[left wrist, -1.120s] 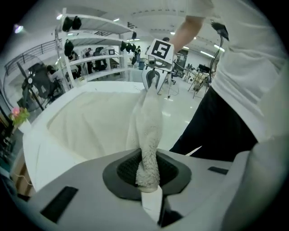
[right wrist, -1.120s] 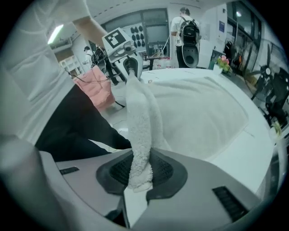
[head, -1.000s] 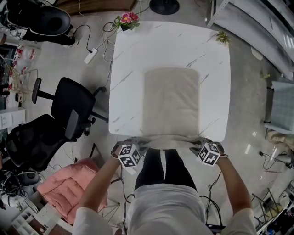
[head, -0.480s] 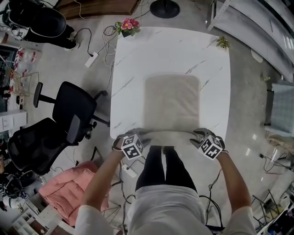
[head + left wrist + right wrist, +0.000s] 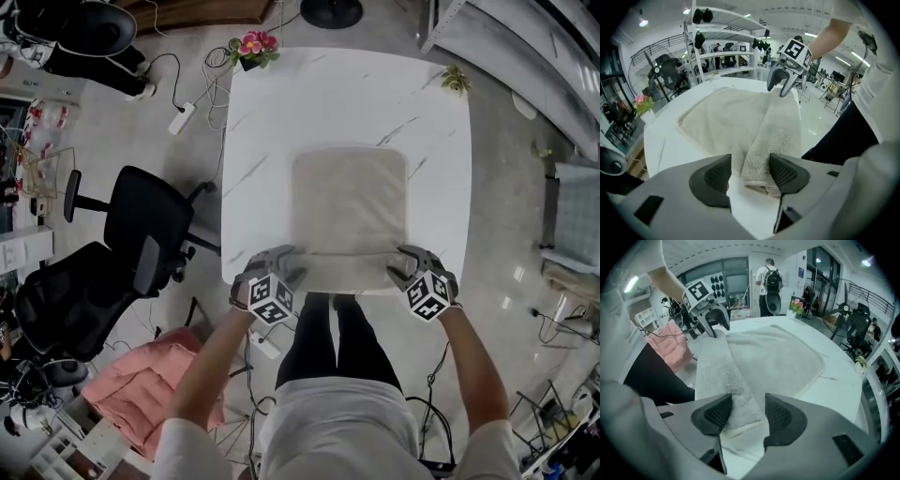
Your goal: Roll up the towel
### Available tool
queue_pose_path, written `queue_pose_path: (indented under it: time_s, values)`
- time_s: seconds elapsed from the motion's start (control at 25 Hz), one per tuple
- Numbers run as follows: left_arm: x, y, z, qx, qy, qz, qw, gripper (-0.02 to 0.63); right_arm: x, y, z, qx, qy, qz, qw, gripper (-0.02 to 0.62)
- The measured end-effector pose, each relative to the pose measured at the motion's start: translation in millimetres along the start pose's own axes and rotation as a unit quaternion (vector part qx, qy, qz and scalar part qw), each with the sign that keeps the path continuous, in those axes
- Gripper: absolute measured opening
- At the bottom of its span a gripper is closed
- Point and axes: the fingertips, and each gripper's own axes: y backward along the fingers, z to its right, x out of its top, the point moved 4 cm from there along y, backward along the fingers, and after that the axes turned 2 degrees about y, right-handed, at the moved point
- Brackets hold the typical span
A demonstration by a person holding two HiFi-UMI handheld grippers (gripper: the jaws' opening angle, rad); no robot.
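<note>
Though towel lies flat, near edge folded (beige).

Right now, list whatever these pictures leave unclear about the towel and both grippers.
- Head view: the jaws of the left gripper and right gripper are small and sit partly behind their marker cubes. The gripper views show them apart, having just been opening, with the towel fold's ends between them.
- Every view: the fold's top layer hides how many layers lie beneath.
- Left gripper view: a pad covers the fold's near corner.
</note>
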Motion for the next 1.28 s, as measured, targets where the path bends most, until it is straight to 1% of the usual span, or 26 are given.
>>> queue_pose_path:
  time_s: [0.12,0.24,0.28,0.32,0.36,0.44,0.52,0.56,0.6,0.64,0.68,0.72,0.8,0.88,0.96,1.08,1.16,1.2,1.28]
  values:
    - [11,18,9,-0.001,-0.029,0.031,0.9991,0.273,11,23,-4,-0.001,-0.007,0.034,0.999,0.238]
    - [15,31,34,-0.022,-0.071,0.051,0.9959,0.281,12,38,-24,0.029,0.017,0.040,0.999,0.238]
    - [13,31,44,-0.029,-0.089,0.048,0.9945,0.288,8,39,-33,0.041,0.031,0.032,0.998,0.250]
    - [9,28,53,-0.035,-0.104,0.042,0.9931,0.299,4,36,-41,0.051,0.047,0.021,0.997,0.282]
    - [3,23,60,-0.038,-0.115,0.032,0.9921,0.304,-2,32,-49,0.056,0.066,0.008,0.996,0.293]
    - [-9,10,68,-0.037,-0.126,0.014,0.9913,0.319,-15,19,-57,0.052,0.101,-0.017,0.993,0.299]
    - [-15,-2,68,-0.026,-0.126,0.004,0.9917,0.316,-24,6,-58,0.039,0.122,-0.035,0.991,0.305]
    - [-16,-6,65,-0.017,-0.123,0.003,0.9922,0.300,-26,1,-56,0.032,0.126,-0.039,0.991,0.302]
    - [-15,-8,62,-0.009,-0.121,0.003,0.9926,0.262,-27,-3,-54,0.027,0.127,-0.041,0.991,0.280]
    - [-15,-8,60,-0.004,-0.118,0.005,0.9929,0.220,-28,-5,-52,0.023,0.124,-0.040,0.991,0.239]
    - [-15,-8,58,-0.004,-0.116,0.007,0.9932,0.174,-28,-5,-50,0.023,0.120,-0.039,0.992,0.177]
    - [-16,-6,59,-0.009,-0.112,0.008,0.9936,0.144,-29,-4,-50,0.028,0.114,-0.038,0.992,0.137]
    - [-17,-1,63,-0.034,-0.101,0.007,0.9943,0.110,-29,0,-53,0.049,0.099,-0.039,0.993,0.105]
    - [-19,5,72,-0.073,-0.083,0.003,0.9939,0.103,-30,6,-61,0.083,0.078,-0.041,0.993,0.089]
    - [-22,13,83,-0.116,-0.059,-0.004,0.9915,0.103,-31,15,-73,0.121,0.059,-0.043,0.990,0.081]
    - [-26,25,97,-0.185,-0.017,-0.021,0.9824,0.103,-32,28,-89,0.180,0.019,-0.040,0.983,0.078]
    - [-29,28,101,-0.221,0.017,-0.027,0.9747,0.105,-33,34,-94,0.206,-0.015,-0.033,0.978,0.081]
    - [-29,29,99,-0.228,0.033,-0.027,0.9727,0.108,-32,35,-92,0.209,-0.032,-0.027,0.977,0.086]
    - [-26,29,87,-0.218,0.053,-0.020,0.9743,0.119,-29,34,-82,0.198,-0.058,-0.017,0.978,0.097]
